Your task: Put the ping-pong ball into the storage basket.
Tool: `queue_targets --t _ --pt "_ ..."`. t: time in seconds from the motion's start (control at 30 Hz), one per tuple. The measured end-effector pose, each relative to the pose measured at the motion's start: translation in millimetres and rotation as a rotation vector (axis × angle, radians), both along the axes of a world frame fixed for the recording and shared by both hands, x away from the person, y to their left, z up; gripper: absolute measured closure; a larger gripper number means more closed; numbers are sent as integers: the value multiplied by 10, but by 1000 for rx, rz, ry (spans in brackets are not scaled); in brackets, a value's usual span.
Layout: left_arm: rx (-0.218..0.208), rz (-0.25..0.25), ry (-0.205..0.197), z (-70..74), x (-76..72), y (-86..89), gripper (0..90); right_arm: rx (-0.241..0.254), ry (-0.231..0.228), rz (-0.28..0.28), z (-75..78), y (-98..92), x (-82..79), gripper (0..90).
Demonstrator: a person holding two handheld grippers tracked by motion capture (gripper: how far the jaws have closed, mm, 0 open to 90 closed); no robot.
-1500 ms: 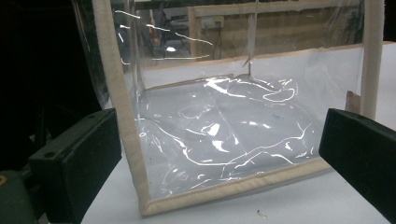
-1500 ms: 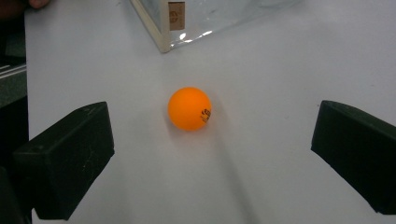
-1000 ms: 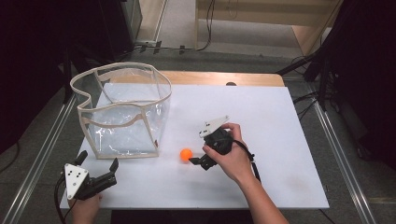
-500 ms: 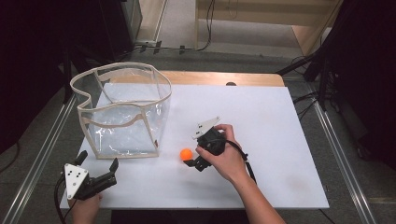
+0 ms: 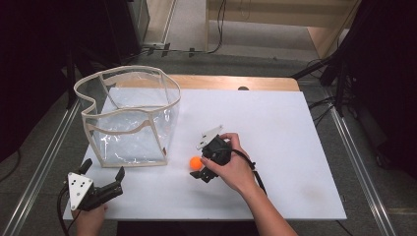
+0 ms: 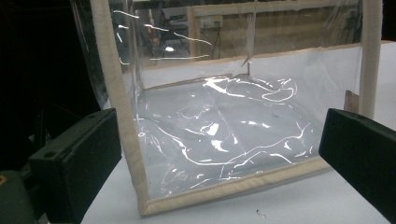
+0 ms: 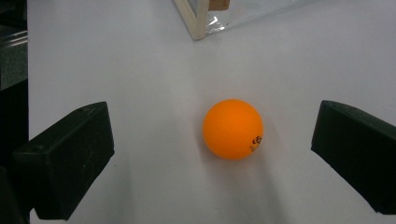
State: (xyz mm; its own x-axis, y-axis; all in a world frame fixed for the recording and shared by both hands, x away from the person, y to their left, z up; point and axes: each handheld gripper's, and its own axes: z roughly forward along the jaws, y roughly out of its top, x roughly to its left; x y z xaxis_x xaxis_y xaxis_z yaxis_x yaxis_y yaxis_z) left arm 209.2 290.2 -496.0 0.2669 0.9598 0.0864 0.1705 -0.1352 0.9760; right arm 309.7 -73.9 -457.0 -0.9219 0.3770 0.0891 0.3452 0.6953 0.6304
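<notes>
Orange ball [image 7: 233, 129] sits on white table [image 5: 275, 128], just off corner of clear bag [image 5: 129, 117]. Right gripper [image 5: 197, 170] low, jaws apart either side of ball, not touching (lined up for pinch, likely). Left gripper [image 5: 104, 183] idle near front edge, jaws apart, facing bag.

Nothing readable is showing anywhere. The orange ball [image 7: 233, 129] is carrying a small dark printed mark low on its side, but it is appearing too small and blurred to make out as letters or numbers.
</notes>
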Motion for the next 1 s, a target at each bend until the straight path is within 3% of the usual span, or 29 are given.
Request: queue_targets --t 0.37,0.53,0.6,0.73,1.0 --pt "-6 -4 2 3 -2 14 0 -70 39 4 -134 159 62 0" --pt "-6 -4 1 3 0 15 0 -99 60 -24 -187 195 93 9" --pt "-7 -5 1 3 1 14 0 -108 58 -45 -199 184 116 145" --pt "-5 -3 1 2 -2 12 0 -121 70 -47 -229 195 144 156" --pt "-1 -3 0 1 -1 5 0 -173 73 -40 -311 239 158 378"
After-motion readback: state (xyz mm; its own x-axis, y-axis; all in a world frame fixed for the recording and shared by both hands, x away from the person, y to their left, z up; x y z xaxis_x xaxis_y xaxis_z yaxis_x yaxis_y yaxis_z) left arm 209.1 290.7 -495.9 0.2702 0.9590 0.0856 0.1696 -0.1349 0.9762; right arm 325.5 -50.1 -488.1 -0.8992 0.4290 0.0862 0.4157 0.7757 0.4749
